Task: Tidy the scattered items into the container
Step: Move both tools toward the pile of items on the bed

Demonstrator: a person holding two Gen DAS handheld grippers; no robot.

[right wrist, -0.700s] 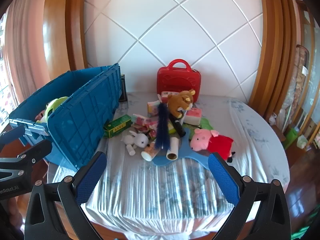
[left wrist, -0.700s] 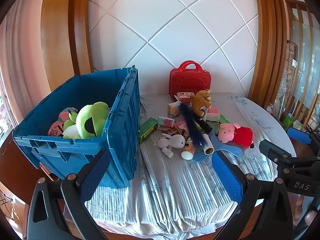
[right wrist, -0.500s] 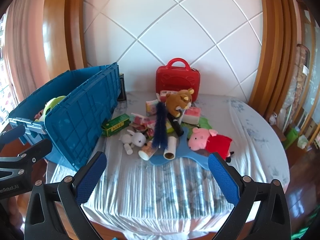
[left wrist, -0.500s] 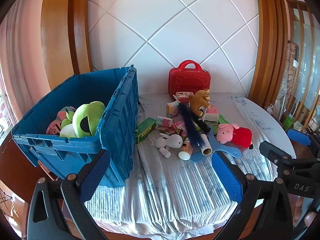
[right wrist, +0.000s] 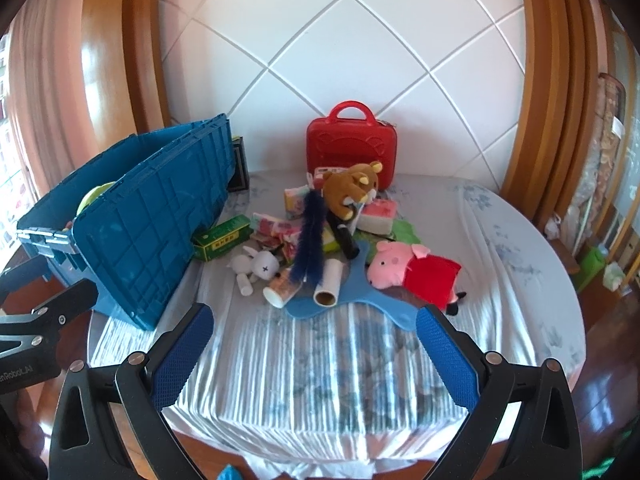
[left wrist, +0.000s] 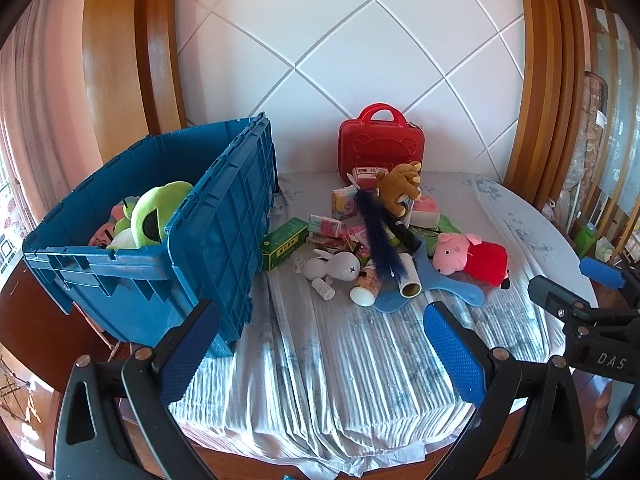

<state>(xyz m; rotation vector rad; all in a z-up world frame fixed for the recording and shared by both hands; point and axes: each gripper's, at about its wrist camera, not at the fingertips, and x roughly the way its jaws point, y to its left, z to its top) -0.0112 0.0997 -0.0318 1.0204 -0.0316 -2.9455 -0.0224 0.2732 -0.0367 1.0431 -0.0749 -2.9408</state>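
Observation:
A blue crate point(left wrist: 224, 236) point(right wrist: 156, 216) stands at the left of the cloth-covered table, holding a green plush point(left wrist: 156, 212) and other soft toys. A heap of loose items lies mid-table: a pink pig plush point(left wrist: 468, 256) point(right wrist: 416, 268), a brown bear plush point(left wrist: 400, 192) point(right wrist: 352, 188), a white rabbit toy point(left wrist: 336, 266) point(right wrist: 260, 266), a green box point(left wrist: 284, 242) point(right wrist: 222, 236), a dark blue feather wand point(left wrist: 376, 240) point(right wrist: 308, 240), small bottles and packets. My left gripper point(left wrist: 320, 348) and right gripper point(right wrist: 312, 354) hover open over the near table edge, nothing between their fingers.
A red case point(left wrist: 380, 148) point(right wrist: 352, 144) stands against the tiled wall behind the heap. A blue flat paddle point(left wrist: 432, 288) lies under a cardboard roll point(left wrist: 410, 280). The table's rounded edge point(right wrist: 560, 280) drops off at right; wooden frames flank the wall.
Both views have drifted a little; the crate and heap sit slightly further left and lower in frame than before. Both grippers stay wide open.

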